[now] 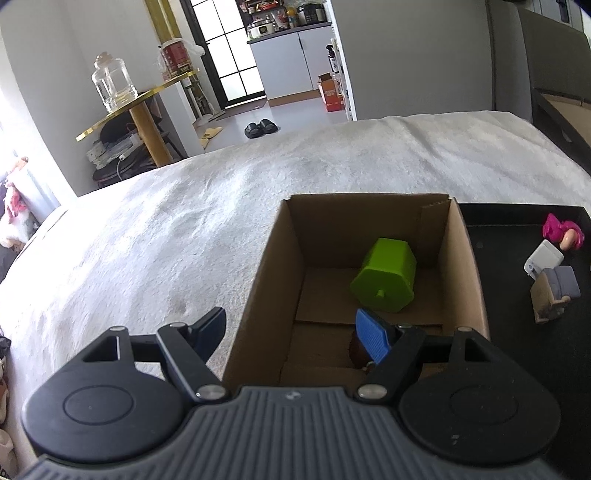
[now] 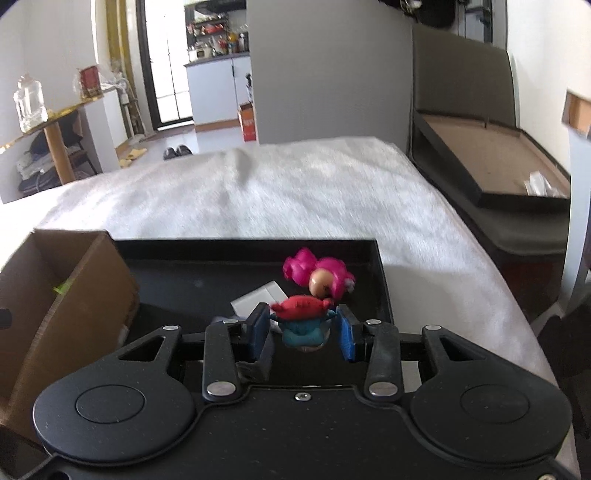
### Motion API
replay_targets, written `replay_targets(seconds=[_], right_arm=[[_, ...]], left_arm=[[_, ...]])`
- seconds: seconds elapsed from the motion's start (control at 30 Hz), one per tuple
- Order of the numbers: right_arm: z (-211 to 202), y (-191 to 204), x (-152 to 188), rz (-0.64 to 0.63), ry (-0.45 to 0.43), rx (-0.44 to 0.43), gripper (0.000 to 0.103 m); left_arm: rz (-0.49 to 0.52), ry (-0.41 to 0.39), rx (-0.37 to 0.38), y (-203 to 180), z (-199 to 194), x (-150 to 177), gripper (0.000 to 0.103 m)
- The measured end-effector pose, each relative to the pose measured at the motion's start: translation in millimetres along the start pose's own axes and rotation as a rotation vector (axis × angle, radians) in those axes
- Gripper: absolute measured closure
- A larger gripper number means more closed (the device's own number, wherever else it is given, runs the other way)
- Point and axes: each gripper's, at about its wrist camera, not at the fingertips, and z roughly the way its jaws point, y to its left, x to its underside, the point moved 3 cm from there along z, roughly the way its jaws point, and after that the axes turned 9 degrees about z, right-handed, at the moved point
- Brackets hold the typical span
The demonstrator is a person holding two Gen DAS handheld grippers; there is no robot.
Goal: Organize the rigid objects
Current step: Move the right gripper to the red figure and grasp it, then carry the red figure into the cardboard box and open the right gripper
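Counting one green pot [image 1: 384, 280] boxed, three toys [image 1: 554, 291] on tray [image 1: 517, 221].

left gripper [image 1: 297, 332]: jaws wide apart, nothing between the pads; pitched down
left fingers [image 1: 212, 328]: one pad at 9 o'clock of centre, blue ribbed pad at 3 o'clock
right gripper [image 2: 303, 326]: jaws drawn in, clamped on a small toy figure [image 2: 304, 321]; pitched down
right pads [image 2: 345, 332]: pressing the figure's sides from 9 and 3 o'clock

Likely a home — bed [image 1: 332, 155], kitchen shelves [image 1: 280, 14]
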Motion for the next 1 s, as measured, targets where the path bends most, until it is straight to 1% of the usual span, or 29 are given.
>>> replay_targets(seconds=[0.23,0.5,0.6,0.83,0.93,1.0], right_arm=[[-9,26,-9,-0.023,-0.022,-0.043,0.065],[-11,61,-17,-0.025,-0.041,-0.084,0.065],[-12,77,-19,-0.028,-0.042,-0.093,0.065],[-18,116,-23,-0.065,-0.056,-0.150,0.065],[-19,129,-23,-0.074,-0.064,-0.185,0.065],[-19,137,-23,-0.082,-0.064,-0.204,0.065]], left_arm=[[-0.036,-0.004,0.017,13,3,4,0.027],[-0.086,0.019,0.031,28,14,13,0.027],[-0.103,0.003,0.039,34,14,14,0.027],[-0.109,0.004,0.054,42,21,23,0.027],[-0.121,0.004,0.071,45,23,25,0.031],[-0.124,-0.003,0.082,46,24,26,0.038]])
